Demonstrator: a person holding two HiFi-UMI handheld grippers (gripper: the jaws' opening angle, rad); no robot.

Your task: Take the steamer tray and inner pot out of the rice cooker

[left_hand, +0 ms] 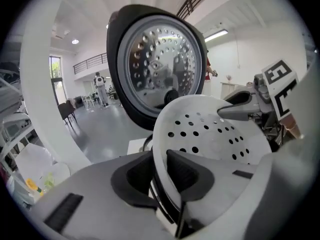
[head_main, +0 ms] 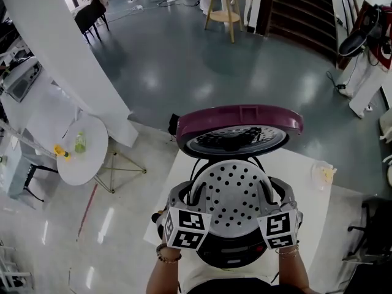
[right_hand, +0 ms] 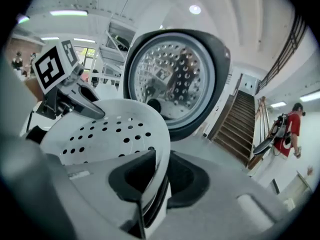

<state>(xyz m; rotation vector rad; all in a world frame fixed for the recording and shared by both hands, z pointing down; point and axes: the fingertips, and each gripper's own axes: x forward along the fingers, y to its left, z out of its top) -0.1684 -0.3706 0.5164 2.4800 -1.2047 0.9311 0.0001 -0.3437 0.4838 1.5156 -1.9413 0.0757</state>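
Left claw and right claw, nearest, are each clamped on an opposite side of one rim. On the white surface stands the rice cooker, its maroon lid open at the back. Pinched between both claws' pads, the perforated steamer tray hangs over the cooker's mouth.

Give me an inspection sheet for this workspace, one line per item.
Surface: white table under the cooker.
Job's things: cooker with lid open; steamer tray over it; inner pot not visible.
Clutter: pale packet on table's right.
Grippers: left gripper and right gripper shut on steamer tray's opposite rims.
Cables: cable on floor, far right.
Surroundings: round table, stool, stairs.
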